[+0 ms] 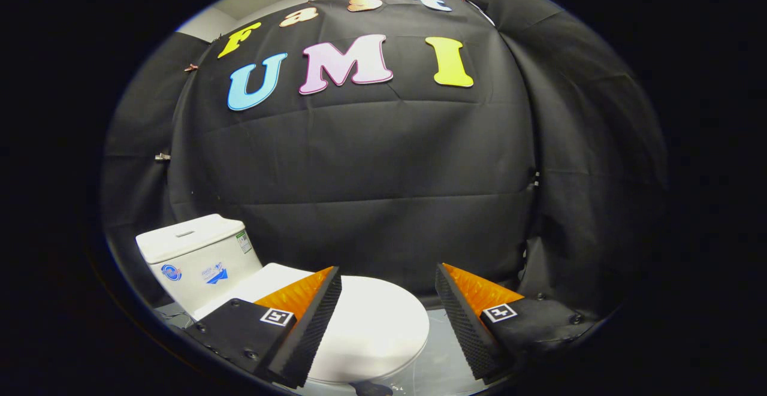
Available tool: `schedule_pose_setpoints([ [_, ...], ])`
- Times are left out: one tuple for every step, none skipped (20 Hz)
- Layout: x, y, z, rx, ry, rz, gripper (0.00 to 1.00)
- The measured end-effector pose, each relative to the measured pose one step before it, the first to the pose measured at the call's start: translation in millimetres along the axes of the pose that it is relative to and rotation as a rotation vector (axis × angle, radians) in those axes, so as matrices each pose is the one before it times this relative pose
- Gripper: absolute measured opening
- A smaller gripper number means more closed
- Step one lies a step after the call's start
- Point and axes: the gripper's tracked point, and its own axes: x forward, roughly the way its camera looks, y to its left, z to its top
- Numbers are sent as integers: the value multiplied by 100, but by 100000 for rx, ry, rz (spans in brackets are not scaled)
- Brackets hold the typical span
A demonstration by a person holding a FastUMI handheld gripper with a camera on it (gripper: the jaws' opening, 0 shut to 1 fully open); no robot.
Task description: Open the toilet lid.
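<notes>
A white toilet stands low ahead, its lid (374, 324) lying flat and shut over the bowl. The white cistern (195, 258) rises behind it to the left, with a push button on top and stickers on its front. My gripper (388, 277) hovers above the lid's front part, open wide with nothing between its fingers. The left finger (311, 318) overlaps the lid's near side; the right finger (464, 318) hangs past the lid's rounded front rim, over the floor.
Black cloth walls (371, 174) close in the booth right behind and beside the toilet. A strip of grey floor (440, 354) shows beside the bowl's front, between the fingers.
</notes>
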Motion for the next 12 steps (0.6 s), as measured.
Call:
schedule_pose_setpoints([
  [30,24,-30,66,89,22,99],
  [-23,32,-50,-105,36,53,99],
  [-13,-11,6,-118,7,-41,99],
  [-29,-5,12,-33,-39,100,99],
  [8,28,-11,-45,-9,37,99],
  [37,-45,-7,-366,41,2,99],
  [-16,-104,-87,-305,127,-234,99],
  [-20,-246,-75,72,288,-59,99],
  [-54,-246,-183,244,607,-352,99],
  [-48,-441,-157,342,458,-550,99],
  [-99,-454,-97,483,504,-615,99],
  [-120,-326,121,816,21,-526,99],
])
